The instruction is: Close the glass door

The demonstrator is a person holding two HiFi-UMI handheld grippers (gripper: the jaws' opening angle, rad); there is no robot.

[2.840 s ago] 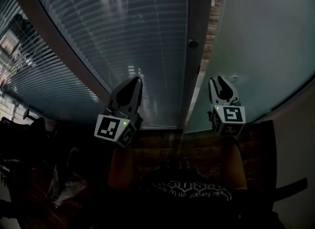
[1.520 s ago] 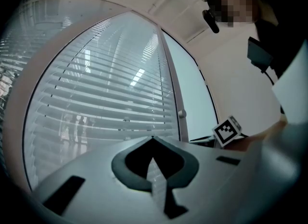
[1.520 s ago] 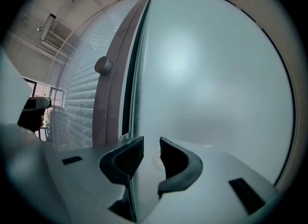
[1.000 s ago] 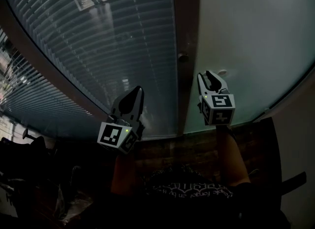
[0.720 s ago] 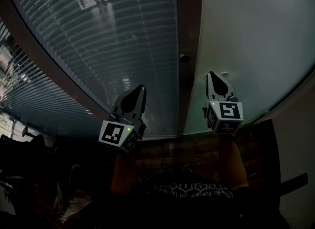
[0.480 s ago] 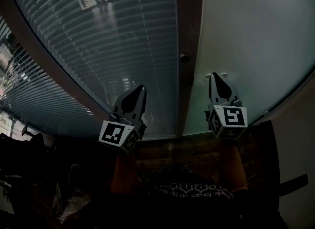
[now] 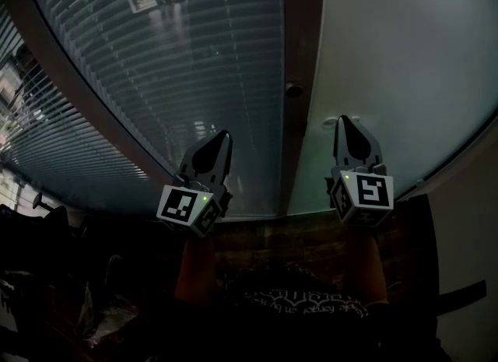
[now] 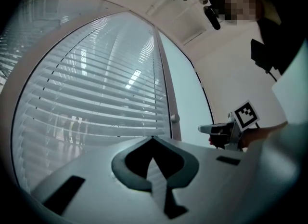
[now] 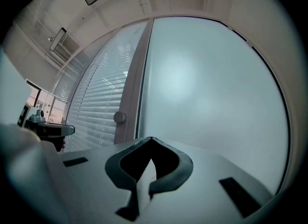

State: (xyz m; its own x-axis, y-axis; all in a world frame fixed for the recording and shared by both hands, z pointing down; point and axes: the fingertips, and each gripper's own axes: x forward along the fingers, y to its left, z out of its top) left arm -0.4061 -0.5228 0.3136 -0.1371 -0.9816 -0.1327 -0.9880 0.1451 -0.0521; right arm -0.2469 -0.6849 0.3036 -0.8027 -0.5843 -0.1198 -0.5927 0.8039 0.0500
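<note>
Holding both grippers out ahead of your chest, you have the left gripper [image 7: 220, 138] and the right gripper [image 7: 346, 123] side by side, well apart, both pointing at the wall of glazing in front of you. Each pair of fingers is pressed together at the tips with nothing caught between them; each gripper's own view shows this plainly.

Straight beyond the right fingers stands the frosted pale glass door [image 7: 405, 65], a flat sheet facing you square on. Its long axis is upright, running away up the head view. Its free edge lies just to the left of the right fingers, between your two grippers, so your right hand is clearly the nearer one. Whether those fingertips touch the pane cannot be told.

That edge runs along the brown vertical frame [image 7: 299, 41], which carries a small round knob [image 7: 293, 89] a little beyond and left of the right gripper. No gap shows between door and frame, so the door looks shut or all but shut; any last seating would be a flat push from the right, close to that edge.

Farther left, ahead of the left fingers, is the slatted blind panel [image 7: 179, 49].
</note>
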